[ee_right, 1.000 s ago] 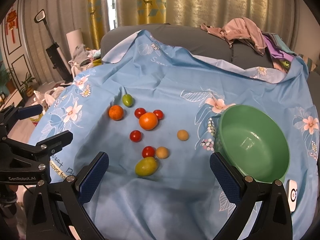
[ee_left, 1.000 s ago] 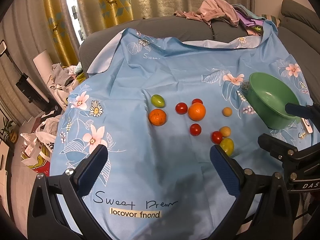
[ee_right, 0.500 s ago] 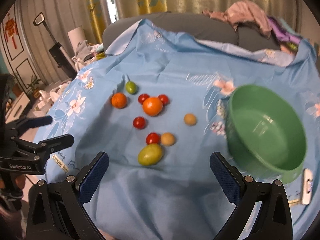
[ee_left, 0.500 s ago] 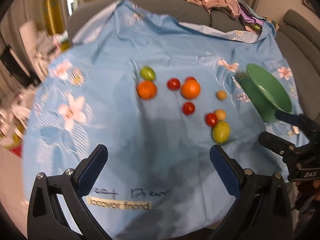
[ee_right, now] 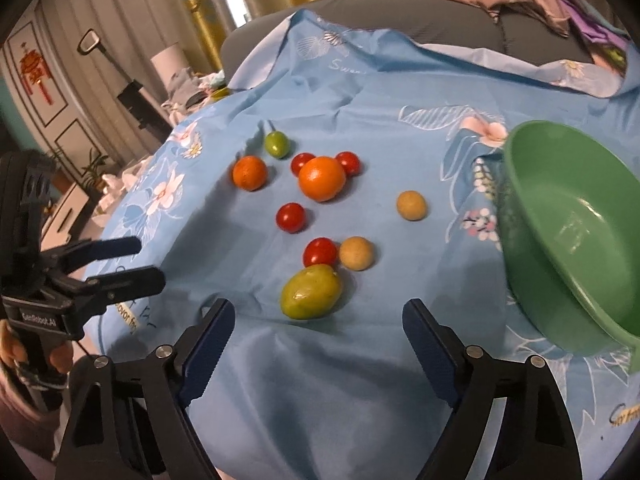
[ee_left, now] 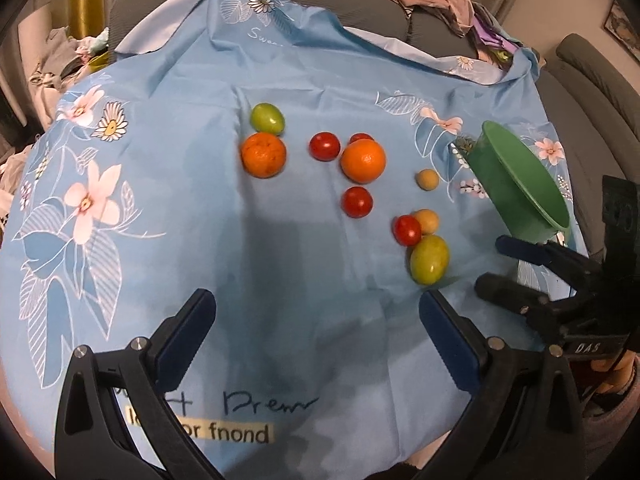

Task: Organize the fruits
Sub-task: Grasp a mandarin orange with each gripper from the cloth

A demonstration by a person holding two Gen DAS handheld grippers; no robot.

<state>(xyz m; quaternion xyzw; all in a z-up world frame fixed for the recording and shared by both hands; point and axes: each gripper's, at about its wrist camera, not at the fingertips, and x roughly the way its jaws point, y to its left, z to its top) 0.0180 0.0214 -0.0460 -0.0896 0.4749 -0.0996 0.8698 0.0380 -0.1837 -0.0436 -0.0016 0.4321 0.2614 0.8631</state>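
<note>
One fruit governs the approach: large green fruit [ee_right: 311, 297], long axis crosswise, lies just ahead of the right gripper [ee_right: 318, 338], jaws closing, empty; left gripper [ee_left: 316, 334] wide open, empty, farther off.

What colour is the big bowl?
Green; the bowl shows best in the right wrist view.
</note>
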